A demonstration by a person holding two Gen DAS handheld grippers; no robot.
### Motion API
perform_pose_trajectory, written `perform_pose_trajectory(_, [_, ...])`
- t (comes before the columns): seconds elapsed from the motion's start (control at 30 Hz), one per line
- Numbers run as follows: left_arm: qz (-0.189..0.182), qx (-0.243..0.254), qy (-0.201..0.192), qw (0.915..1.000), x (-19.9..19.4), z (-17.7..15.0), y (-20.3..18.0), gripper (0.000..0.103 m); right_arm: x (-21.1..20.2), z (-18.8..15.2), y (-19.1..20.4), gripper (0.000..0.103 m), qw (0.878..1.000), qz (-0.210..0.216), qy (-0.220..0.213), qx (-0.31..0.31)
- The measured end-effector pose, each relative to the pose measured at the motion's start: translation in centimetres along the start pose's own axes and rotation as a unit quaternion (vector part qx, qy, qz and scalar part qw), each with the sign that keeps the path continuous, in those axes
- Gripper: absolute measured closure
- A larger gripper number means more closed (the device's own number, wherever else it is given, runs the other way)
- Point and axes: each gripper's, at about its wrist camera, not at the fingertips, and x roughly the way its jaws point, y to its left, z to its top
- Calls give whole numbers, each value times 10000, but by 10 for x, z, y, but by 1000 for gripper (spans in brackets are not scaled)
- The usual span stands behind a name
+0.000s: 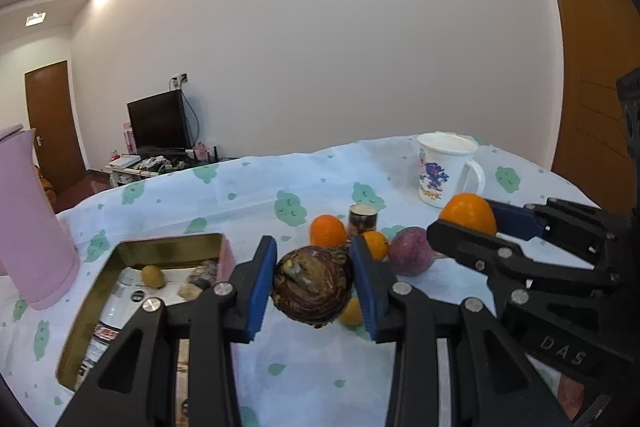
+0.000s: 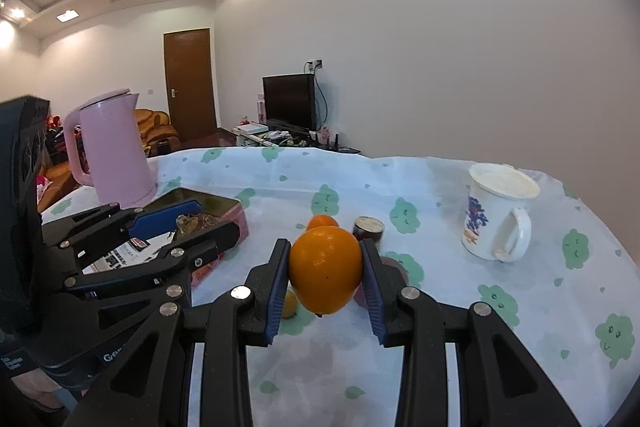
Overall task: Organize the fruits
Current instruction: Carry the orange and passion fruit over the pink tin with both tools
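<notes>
Your left claw (image 1: pixel 314 287) is pinching a dark brown scaly fruit (image 1: pixel 312 291) between its blue pads, lifted clear of the worktop (image 1: pixel 240 195). Your right claw (image 2: pixel 325 275) is clamped on a large orange (image 2: pixel 325 269), also off the cloth. The open tin (image 1: pixel 132 255) sits just left of the left claw, with a small yellow-green fruit (image 1: pixel 153 275) and some other bits inside. Loose on the cloth beyond the claws: two smaller oranges (image 1: pixel 327 230), a purple fruit (image 1: pixel 410 256), a small dark can (image 1: pixel 362 220). White mug (image 2: pixel 496 213) far right, pink kettle (image 2: pixel 110 149) far left.
</notes>
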Motion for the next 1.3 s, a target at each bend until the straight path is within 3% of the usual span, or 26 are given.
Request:
perform_pose_trajectory(0.63, [599, -243, -59, 9979, -9, 13, 87, 64, 22, 32, 55, 66, 9982, 528, -6, -288])
perform_pose_trajectory(0.87, [826, -469, 117, 9954, -1, 7, 118, 64, 35, 36, 76, 66, 9968, 686, 25, -403])
perform_pose_trajectory(1.3, [1054, -570, 297, 9924, 8, -3, 136, 64, 63, 38, 106, 66, 9938, 960, 146, -548])
